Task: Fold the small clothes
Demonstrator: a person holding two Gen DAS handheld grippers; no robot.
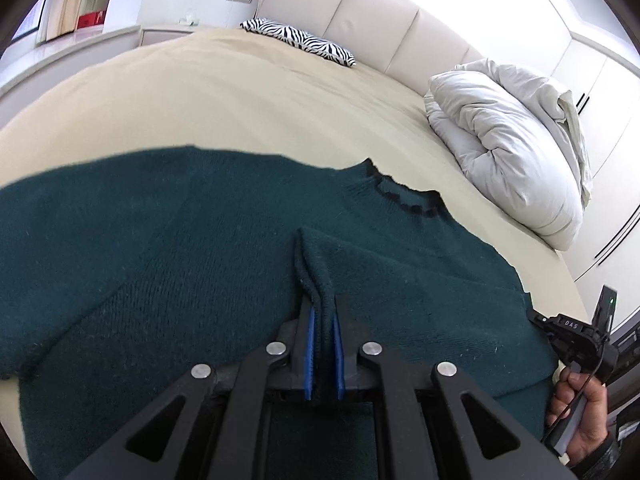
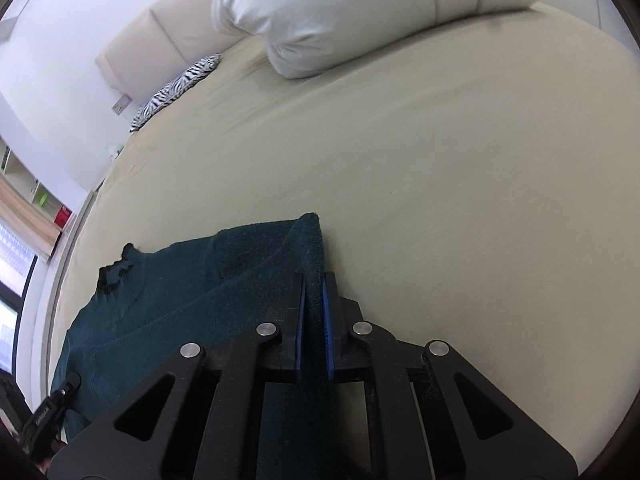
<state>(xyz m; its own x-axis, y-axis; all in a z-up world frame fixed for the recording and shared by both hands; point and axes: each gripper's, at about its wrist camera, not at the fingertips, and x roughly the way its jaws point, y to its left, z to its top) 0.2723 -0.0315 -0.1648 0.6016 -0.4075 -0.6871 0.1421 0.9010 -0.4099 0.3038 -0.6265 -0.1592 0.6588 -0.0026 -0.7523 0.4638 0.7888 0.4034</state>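
On the beige bed [image 1: 248, 92], the left gripper [image 1: 322, 312] pinches a fold of the dark green sweater [image 1: 160, 240], jaws nearly closed. The right gripper [image 2: 314, 292] clamps its edge likewise. Only the left view shows the holder's hand [image 1: 580, 412].

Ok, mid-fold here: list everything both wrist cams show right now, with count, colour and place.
sweater: one, dark green knit with a black neck trim, spread on the bed, pinched by both grippers
bed sheet: one, beige, covering the bed
duvet: one, white, bundled at the bed's right side by the headboard
zebra-print pillow: one, black and white, at the head of the bed
headboard: one, cream, padded, behind the pillow
shelf unit: one, white, far left, holding red and green items
left gripper: black with blue pads, shut on a sweater fold
right gripper: black with blue pads, shut on a sweater edge
right hand: on the gripper handle
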